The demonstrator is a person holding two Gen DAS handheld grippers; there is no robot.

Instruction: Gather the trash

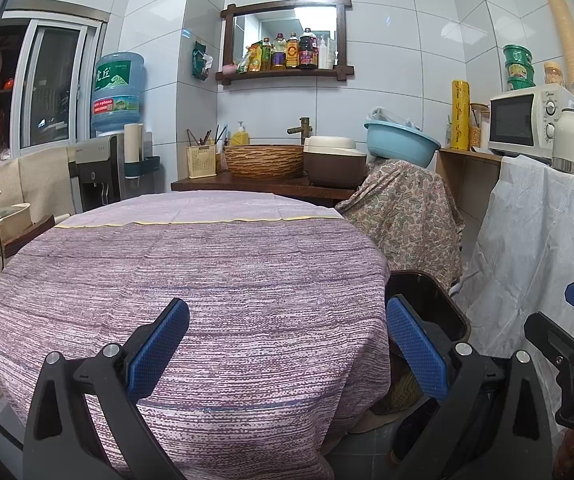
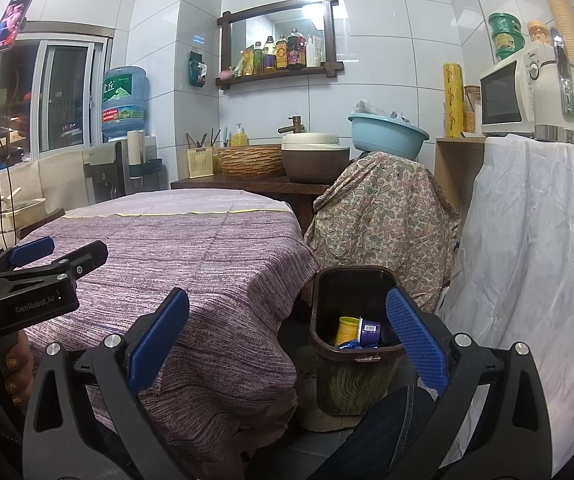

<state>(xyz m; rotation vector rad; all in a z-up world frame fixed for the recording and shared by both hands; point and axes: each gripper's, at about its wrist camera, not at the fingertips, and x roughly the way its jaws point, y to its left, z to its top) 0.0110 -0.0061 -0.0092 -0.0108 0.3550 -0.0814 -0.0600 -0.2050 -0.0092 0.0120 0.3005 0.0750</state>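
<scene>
Your left tongs [image 1: 287, 352] and right tongs [image 2: 287, 346] both gape, pinching nothing. Beyond the right tongs' right pad, the bin [image 2: 353, 376] holds the trash [image 2: 361, 332]. The table [image 1: 191, 272] ahead looks bare; the collecting seems finished.

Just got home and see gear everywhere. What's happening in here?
A person is collecting trash with a gripper in each hand. Both the left gripper and the right gripper are open and hold nothing. The bin beside the table already holds a yellow cup and wrappers.
</scene>
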